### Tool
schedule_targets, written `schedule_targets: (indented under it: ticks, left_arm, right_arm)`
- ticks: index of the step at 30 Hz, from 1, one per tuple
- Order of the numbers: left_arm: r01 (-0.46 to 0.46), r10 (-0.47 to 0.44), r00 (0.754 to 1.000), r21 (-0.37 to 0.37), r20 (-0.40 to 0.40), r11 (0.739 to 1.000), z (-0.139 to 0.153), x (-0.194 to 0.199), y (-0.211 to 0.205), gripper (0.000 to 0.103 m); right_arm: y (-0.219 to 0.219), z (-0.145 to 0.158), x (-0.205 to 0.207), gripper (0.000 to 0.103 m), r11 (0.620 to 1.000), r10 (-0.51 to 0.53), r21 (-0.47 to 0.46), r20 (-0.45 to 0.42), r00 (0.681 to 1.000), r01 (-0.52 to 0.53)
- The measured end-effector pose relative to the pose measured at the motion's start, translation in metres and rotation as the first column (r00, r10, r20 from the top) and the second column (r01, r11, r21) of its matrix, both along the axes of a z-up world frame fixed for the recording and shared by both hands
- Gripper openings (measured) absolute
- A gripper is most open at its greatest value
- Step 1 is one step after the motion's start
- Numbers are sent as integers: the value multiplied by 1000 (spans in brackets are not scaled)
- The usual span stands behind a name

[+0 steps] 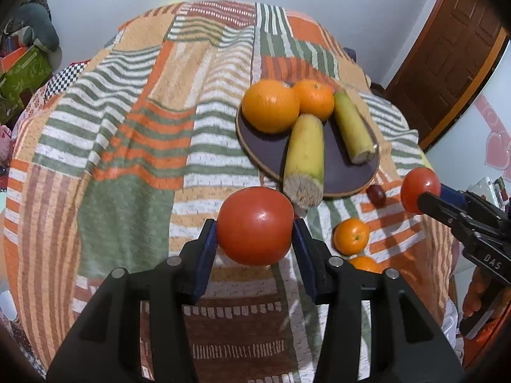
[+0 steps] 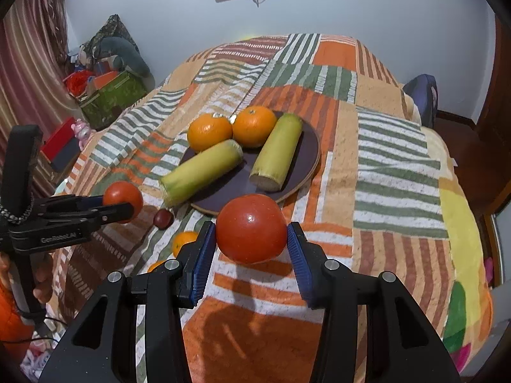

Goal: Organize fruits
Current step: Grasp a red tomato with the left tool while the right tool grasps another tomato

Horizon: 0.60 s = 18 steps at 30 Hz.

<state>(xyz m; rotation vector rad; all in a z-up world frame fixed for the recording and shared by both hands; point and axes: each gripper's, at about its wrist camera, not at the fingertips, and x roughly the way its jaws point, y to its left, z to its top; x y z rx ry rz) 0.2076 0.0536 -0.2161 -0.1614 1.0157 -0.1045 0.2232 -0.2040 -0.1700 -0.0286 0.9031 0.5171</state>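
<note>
Left gripper (image 1: 255, 227) grips a tomato (image 1: 255, 226) between its blue pads (image 1: 206, 255), held up above the blanket (image 1: 127, 146), in front of the plate (image 1: 348, 172). Jaws narrow, both pads against the tomato's sides.

Right gripper (image 2: 251, 229) likewise holds a second tomato (image 2: 251, 228), pads (image 2: 201, 261) pressing each side, lifted over the blanket near the plate's front rim. In the left view this gripper shows at the right edge, its tomato just right of the plate.

Plate is dark, round, pale-rimmed, on the striped patchwork blanket. On it: two oranges (image 1: 270, 106) (image 1: 313, 99) at the back, touching, and two green-yellow corn cobs (image 1: 305, 159) (image 1: 353, 126) in husk. The nearer cob overhangs the plate's front rim; the other lies wholly on the plate.

Loose on the blanket in front of the plate: a small dark red fruit (image 1: 377, 195), a small orange (image 1: 351, 235), and another orange (image 1: 364, 263) partly hidden behind the left gripper's finger.

A hand (image 2: 43, 276) holds the left gripper's handle at the left edge of the right view.
</note>
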Motion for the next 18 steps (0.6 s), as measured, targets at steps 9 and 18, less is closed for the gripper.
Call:
schedule_targets:
  ticks: [9,18]
  left_arm:
    - [17,-16,997,-8,71,1000,28,13,-9,47]
    - [49,-48,992,-9,121,999,45,35,-20,47]
  right_arm:
    - [3,15,14,42,1000,2,15,55,999,-3]
    - [11,24,31,42,1000,13,15,104,994,-15]
